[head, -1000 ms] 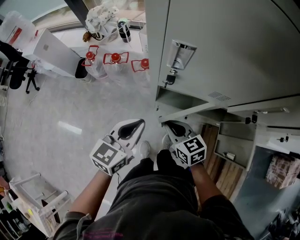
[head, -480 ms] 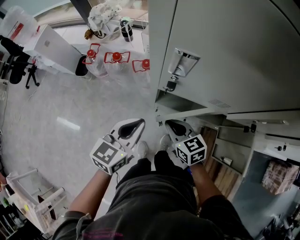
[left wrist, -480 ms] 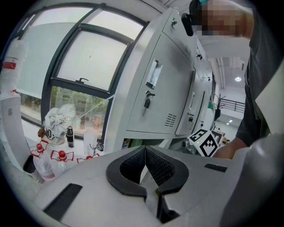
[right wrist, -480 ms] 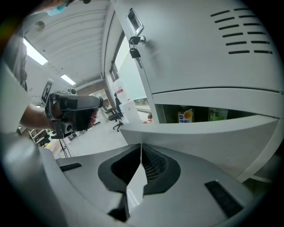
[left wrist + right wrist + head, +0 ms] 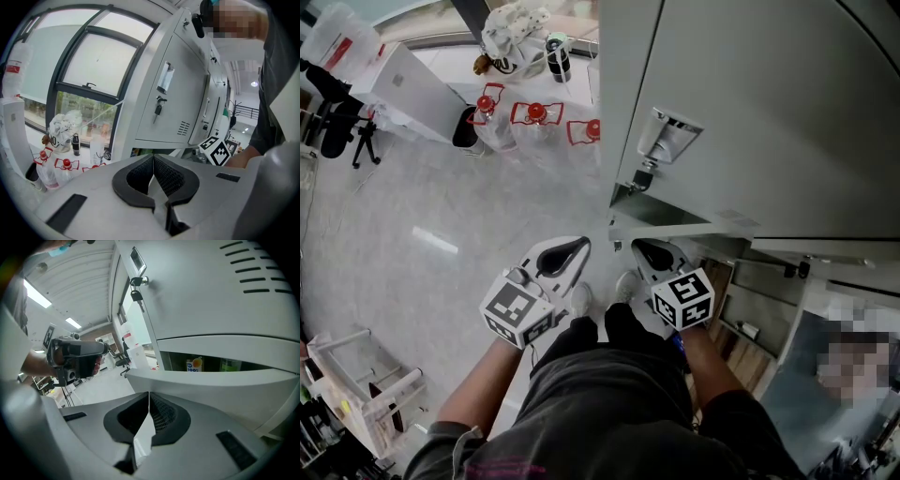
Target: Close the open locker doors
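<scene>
The grey lockers [image 5: 750,112] fill the head view from 12 to 3 o'clock, and the floor [image 5: 394,234] takes the 9 o'clock side. A lower door [image 5: 684,229] stands ajar just ahead of the right gripper [image 5: 649,251], its top edge running 9 to 3 o'clock. The left gripper [image 5: 572,249] hangs beside the right. Both pairs of fingers are pressed together, holding nothing. Red-capped bottles [image 5: 532,114] stand at 11 o'clock. Only the right gripper view shows a carton [image 5: 193,364] behind the door.
</scene>
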Available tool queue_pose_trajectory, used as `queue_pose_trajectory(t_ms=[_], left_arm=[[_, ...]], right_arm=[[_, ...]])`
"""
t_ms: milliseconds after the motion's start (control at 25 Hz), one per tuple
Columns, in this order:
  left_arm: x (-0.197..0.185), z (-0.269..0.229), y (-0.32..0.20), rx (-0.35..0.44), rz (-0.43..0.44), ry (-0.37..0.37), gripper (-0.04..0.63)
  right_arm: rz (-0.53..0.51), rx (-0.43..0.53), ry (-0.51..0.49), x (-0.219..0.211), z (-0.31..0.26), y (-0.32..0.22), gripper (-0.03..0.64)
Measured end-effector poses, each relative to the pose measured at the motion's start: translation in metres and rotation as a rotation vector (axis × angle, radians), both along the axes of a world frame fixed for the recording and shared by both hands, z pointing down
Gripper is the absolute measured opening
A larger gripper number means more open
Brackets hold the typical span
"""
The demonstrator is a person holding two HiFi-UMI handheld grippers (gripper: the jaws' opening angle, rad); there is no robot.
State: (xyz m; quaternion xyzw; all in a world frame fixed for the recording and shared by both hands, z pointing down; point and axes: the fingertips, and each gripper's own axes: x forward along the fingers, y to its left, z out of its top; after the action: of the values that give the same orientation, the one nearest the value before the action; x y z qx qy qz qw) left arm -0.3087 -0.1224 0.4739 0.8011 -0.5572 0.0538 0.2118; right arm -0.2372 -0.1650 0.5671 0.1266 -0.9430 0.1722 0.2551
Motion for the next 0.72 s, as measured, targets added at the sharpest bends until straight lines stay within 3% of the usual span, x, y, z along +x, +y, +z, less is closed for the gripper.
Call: queue_pose_trajectory(t_ms=[720], left_arm=[[-0.002, 0.000, -0.003, 0.006, -0.055, -0.003, 0.009]], right_arm=[[-0.006, 0.008, 0.010, 0.001, 0.002, -0.024, 0.018]])
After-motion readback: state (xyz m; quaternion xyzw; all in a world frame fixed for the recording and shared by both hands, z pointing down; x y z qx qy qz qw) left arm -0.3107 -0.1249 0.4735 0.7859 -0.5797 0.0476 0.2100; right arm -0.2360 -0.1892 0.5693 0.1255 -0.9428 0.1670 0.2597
